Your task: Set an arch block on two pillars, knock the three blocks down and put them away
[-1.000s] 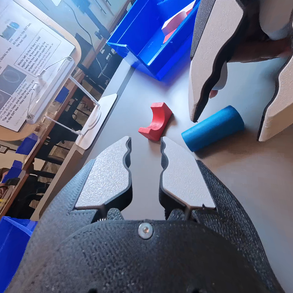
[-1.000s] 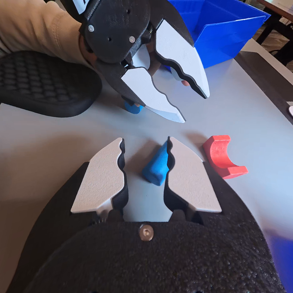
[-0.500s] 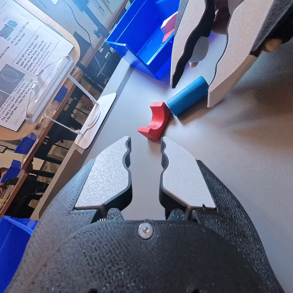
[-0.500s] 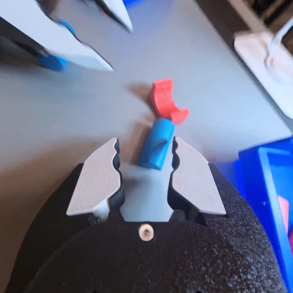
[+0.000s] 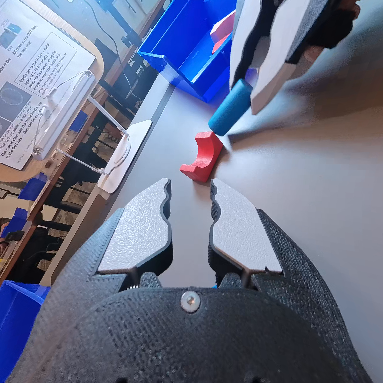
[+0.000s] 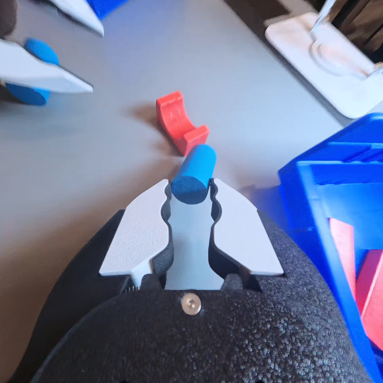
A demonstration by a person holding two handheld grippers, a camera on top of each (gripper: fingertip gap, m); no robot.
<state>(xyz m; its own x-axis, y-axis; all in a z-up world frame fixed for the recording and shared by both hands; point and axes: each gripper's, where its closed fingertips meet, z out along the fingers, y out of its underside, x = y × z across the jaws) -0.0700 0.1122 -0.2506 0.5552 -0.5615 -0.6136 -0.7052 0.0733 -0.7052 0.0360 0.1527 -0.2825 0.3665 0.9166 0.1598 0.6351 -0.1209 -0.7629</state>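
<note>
With my right gripper (image 6: 190, 183) pinching the blue pillar (image 6: 194, 172) at its near end, long axis pointing fwd, the blue bin (image 6: 310, 186) sits just right. Left gripper (image 5: 190, 183) spread, empty; red arch (image 5: 202, 158) just ahead on the table.
</note>
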